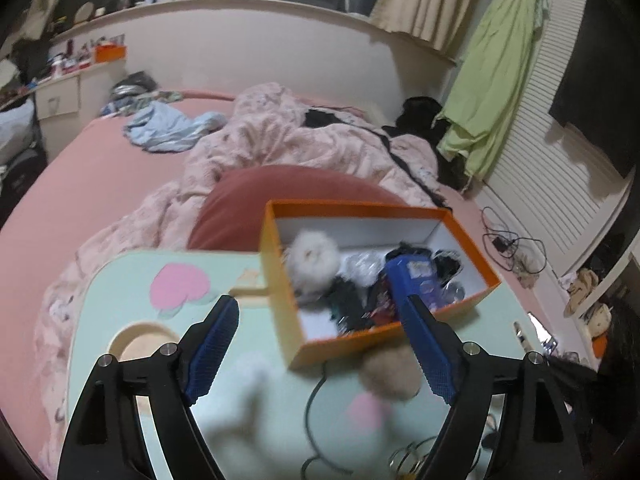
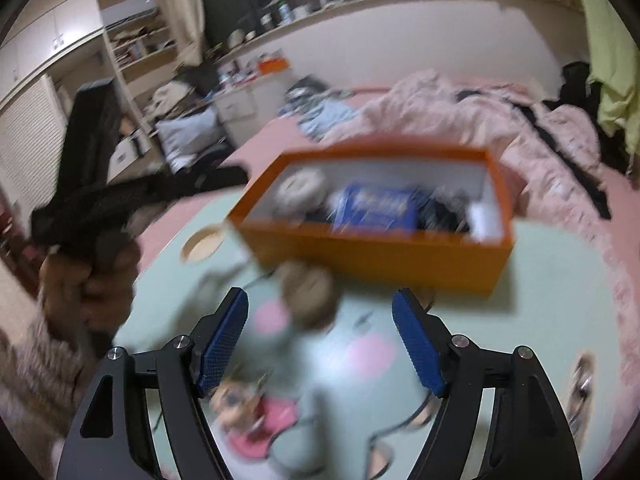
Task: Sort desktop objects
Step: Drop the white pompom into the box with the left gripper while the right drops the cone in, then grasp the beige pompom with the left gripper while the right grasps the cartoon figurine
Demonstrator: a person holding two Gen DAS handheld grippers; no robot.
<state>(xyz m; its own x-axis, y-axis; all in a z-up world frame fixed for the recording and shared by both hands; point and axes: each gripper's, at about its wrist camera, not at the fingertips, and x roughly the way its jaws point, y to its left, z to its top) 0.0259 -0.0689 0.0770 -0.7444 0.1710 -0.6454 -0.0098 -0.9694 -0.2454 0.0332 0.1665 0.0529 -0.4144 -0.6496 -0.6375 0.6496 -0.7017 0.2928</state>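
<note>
An orange box (image 1: pixel 280 280) with a white inside stands on a pale green lap table (image 1: pixel 120 280) with pink hearts. It holds a white fluffy ball (image 1: pixel 312 258), a blue packet (image 1: pixel 412 280) and dark odds and ends. Against the box's front lies a beige pom-pom (image 1: pixel 390 376), with a blurred white fluffy thing (image 1: pixel 248 400) to its left. My left gripper (image 1: pixel 320 300) stands open over the box's near corner, nothing between its pads. The right wrist view is blurred: my right gripper (image 2: pixel 320 294) is open above the table, the beige pom-pom (image 2: pixel 308 292) just beyond its tips, the orange box (image 2: pixel 380 256) behind.
The table sits on a bed with a pink quilt (image 1: pixel 280 136) and a red pillow (image 1: pixel 256 196). A black cable (image 1: pixel 316 396) and metal rings (image 1: pixel 408 456) lie near the front edge. A small pink figure (image 2: pixel 256 412) lies under my right gripper. A hand (image 2: pixel 86 292) holds a black tool at left.
</note>
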